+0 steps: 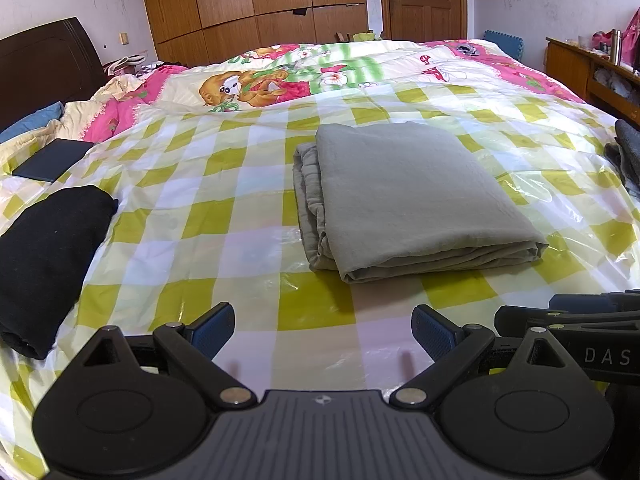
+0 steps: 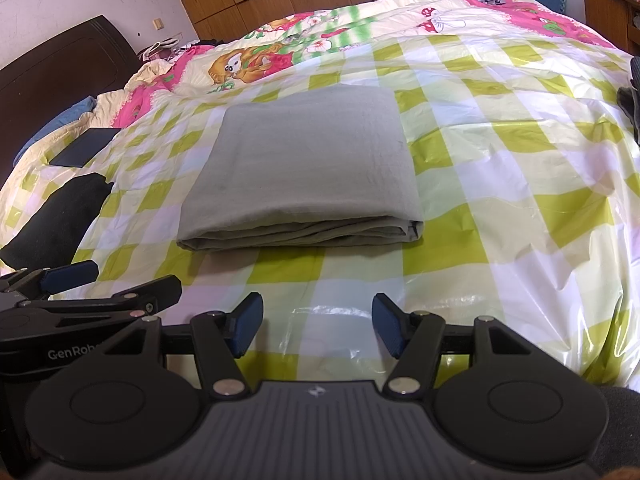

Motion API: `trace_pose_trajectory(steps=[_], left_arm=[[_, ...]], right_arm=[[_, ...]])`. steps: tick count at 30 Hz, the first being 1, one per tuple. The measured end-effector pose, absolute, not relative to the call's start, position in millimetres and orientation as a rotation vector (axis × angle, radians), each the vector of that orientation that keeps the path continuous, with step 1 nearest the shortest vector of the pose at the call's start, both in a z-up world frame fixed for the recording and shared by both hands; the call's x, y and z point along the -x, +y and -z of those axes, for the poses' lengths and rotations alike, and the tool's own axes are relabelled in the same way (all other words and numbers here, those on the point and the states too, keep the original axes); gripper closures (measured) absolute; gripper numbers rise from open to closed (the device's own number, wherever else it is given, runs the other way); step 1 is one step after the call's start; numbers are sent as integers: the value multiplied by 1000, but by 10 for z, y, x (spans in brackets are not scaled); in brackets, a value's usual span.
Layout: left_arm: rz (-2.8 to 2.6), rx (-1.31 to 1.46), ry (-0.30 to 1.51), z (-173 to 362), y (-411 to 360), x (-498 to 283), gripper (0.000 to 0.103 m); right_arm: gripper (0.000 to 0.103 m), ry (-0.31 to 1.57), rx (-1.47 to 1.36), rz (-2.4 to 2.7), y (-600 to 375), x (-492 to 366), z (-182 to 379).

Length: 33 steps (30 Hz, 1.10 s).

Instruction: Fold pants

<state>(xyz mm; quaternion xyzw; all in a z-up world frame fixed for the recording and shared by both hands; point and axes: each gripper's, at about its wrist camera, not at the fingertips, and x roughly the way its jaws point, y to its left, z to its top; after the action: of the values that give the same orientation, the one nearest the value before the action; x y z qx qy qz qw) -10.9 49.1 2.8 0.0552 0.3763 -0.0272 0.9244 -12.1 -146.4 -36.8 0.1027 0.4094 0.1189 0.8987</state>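
Note:
Grey-green pants (image 1: 412, 196) (image 2: 308, 168) lie folded into a thick rectangle on the yellow-and-white checked plastic sheet (image 1: 224, 216) (image 2: 500, 168) covering the bed. My left gripper (image 1: 323, 330) hovers open over the sheet, short of the pants' near edge, nothing between its blue pads. My right gripper (image 2: 318, 330) is also open and empty, just in front of the folded stack. Each gripper shows at the other view's edge: the right one (image 1: 576, 320) and the left one (image 2: 80, 292).
A folded black garment (image 1: 44, 256) (image 2: 52, 220) lies at the left edge of the bed, with a dark flat case (image 1: 52, 160) (image 2: 84, 146) behind it. Dark grey clothing (image 1: 626, 156) sits at the right edge. A cartoon quilt, wardrobe and door stand behind.

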Motion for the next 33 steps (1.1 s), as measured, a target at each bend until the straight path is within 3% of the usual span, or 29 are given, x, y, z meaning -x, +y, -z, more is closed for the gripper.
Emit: trace_pose_trajectory(steps=[33], left_arm=[[48, -128, 766, -60, 516, 134, 0]], right_arm=[[41, 848, -211, -245, -1454, 133, 365]])
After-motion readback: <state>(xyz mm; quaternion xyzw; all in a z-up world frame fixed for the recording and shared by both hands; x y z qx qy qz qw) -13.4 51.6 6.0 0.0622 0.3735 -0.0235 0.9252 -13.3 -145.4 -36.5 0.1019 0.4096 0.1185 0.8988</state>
